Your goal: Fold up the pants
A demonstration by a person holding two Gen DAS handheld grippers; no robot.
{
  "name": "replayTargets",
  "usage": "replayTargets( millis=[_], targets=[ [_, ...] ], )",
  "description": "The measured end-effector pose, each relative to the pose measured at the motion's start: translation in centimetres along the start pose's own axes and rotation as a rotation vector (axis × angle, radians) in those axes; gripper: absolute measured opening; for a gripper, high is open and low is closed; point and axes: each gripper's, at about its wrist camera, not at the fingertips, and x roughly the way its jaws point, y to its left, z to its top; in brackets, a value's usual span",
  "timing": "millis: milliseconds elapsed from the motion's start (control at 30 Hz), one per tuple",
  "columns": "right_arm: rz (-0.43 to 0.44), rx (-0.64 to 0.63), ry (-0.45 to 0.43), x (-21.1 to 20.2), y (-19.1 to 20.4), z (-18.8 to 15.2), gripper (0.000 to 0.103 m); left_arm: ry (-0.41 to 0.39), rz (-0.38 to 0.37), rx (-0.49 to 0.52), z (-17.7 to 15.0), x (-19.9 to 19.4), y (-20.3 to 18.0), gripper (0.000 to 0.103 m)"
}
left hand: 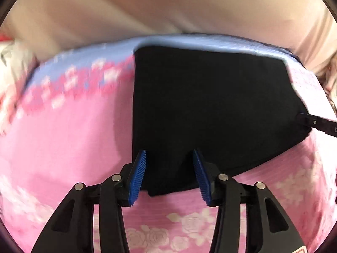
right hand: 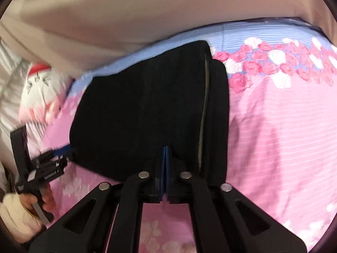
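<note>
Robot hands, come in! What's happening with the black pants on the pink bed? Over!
Left gripper open, straddling the pants' near edge. Right gripper shut on the black pants. Pants folded, lying on flowered sheet. Nothing in the way.

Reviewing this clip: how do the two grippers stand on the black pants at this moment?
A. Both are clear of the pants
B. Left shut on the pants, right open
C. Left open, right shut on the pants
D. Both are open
C: the left gripper has its blue pads spread around the edge of the black pants, while the right gripper is pinched shut on the fabric.
</note>
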Motion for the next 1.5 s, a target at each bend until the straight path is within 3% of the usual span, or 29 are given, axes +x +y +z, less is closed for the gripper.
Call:
replayTargets(
  millis=[100,133,200,333,400,467,533,600,667,767,900,1500],
  targets=[
    [-0.029,0.063,0.039,-1.2,0.8,1.0,0.0,-0.005,-0.014,-0.017,0.3,0.6,0.2,0.055],
    [-0.039,0.098,0.022,-3.1,1.3,1.1,0.006,0.011,-0.006,-0.008,0.5,0.5,0.0,0.055],
    [-0.056,0.126,-0.014,-6.2,2.1,1.2,0.007,0.041,0.003,0.002,1.3,-0.8,-0.1,0.054],
    [-0.169,0.143,-0.047,-12.6,4.1,0.1,0.013,0.03,0.062,0.01,3.1,-8.1,-0.3,0.06],
    [-0.207,0.162,-0.062,-14.4,5.1,-0.4,0.025,0.015,0.115,-0.008,3.8,-11.9,-0.9,0.078],
    [-0.25,0.152,-0.103,-16.0,6.7,-0.6,0.057,0.017,0.148,-0.024,4.3,-14.0,-1.6,0.08],
    [-0.285,0.104,-0.142,-16.8,8.5,-0.5,0.076,0.018,0.174,-0.031,5.0,-15.3,-2.6,0.081],
    [-0.331,0.049,-0.185,-17.7,10.4,-0.1,0.08,-0.002,0.197,-0.026,5.8,-16.4,-3.8,0.081],
    [-0.369,0.025,-0.216,-18.1,11.7,0.5,0.094,-0.03,0.198,-0.007,6.2,-17.3,-4.8,0.085],
    [-0.378,0.03,-0.247,-18.3,12.7,1.1,0.096,-0.066,0.247,0.039,7.0,-18.5,-6.4,0.086],
    [-0.361,0.049,-0.238,-17.3,13.2,1.1,0.096,-0.089,0.223,0.049,7.4,-18.9,-7.6,0.086],
    [-0.423,-0.052,-0.221,-15.0,17.1,0.3,0.098,-0.022,0.219,-0.029,6.9,-17.0,-5.7,0.086]
  ],
)
